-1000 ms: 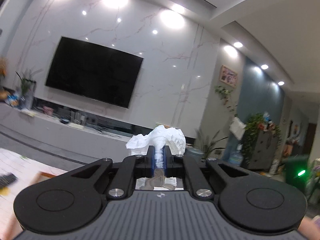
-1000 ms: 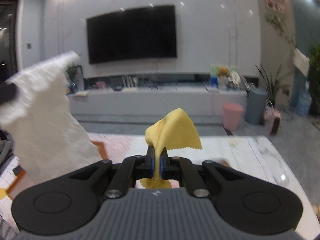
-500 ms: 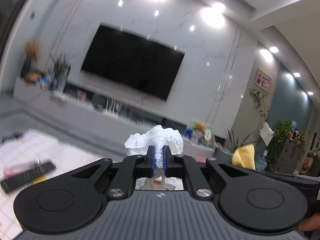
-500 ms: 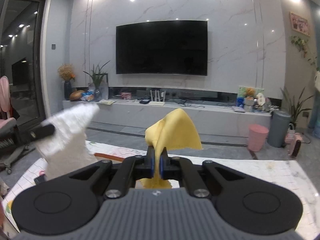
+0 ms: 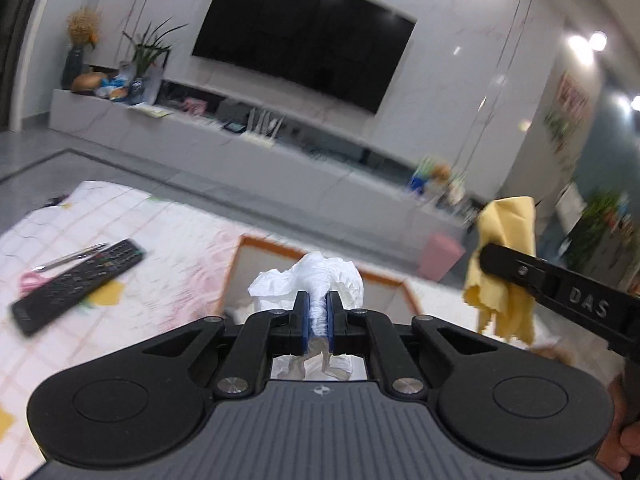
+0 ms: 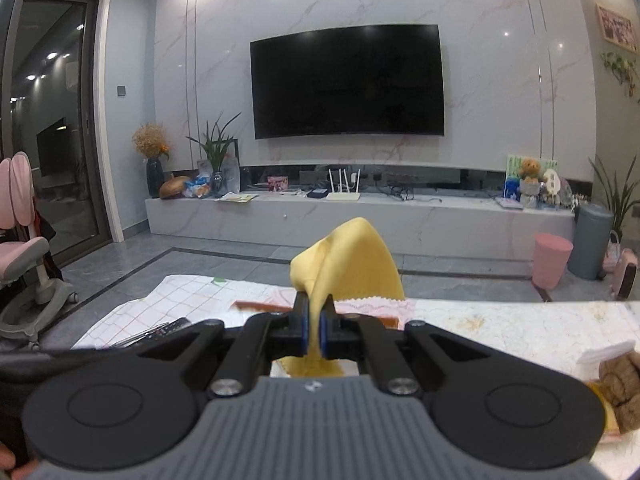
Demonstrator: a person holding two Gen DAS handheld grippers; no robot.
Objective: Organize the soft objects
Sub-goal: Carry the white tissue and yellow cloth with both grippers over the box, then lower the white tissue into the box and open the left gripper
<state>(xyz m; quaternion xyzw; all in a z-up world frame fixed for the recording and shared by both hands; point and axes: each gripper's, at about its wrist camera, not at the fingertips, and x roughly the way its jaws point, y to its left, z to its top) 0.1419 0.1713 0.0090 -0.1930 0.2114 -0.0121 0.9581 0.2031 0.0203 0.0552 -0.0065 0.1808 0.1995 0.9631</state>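
Here, two handheld grippers are hovering above a desk [image 5: 168, 240] covered with a pale checked cloth, in a living room with a large dark television [image 6: 347, 82] on a marble wall.

The left gripper [image 5: 317, 322] is pinching a crumpled white tissue [image 5: 316, 280] between its blue-padded fingers [image 5: 305, 320]; the fingers are pressed tight on the tissue's twisted middle, and its loose ends are puffing out above them. The tissue is hanging in the air over an orange-rimmed tray [image 5: 256, 246] that is sitting on the desk.

The right gripper [image 6: 314, 328] is pinching a yellow cloth [image 6: 348, 256] with a zigzag edge; its fingers [image 6: 325, 330] are closed on the fabric, which is rising in a soft peak above them and trailing below. In the left wrist view, the same cloth [image 5: 506, 236] is showing to the right of the tissue, a little apart from it, clamped by the right gripper's black arm.

On the desk to the left, a black remote control [image 5: 76, 280] is lying at an angle, with pink-handled scissors [image 5: 40, 276] just beside it. At the right edge of the right wrist view, a brown plush toy [image 6: 620, 384] is resting on the desk.
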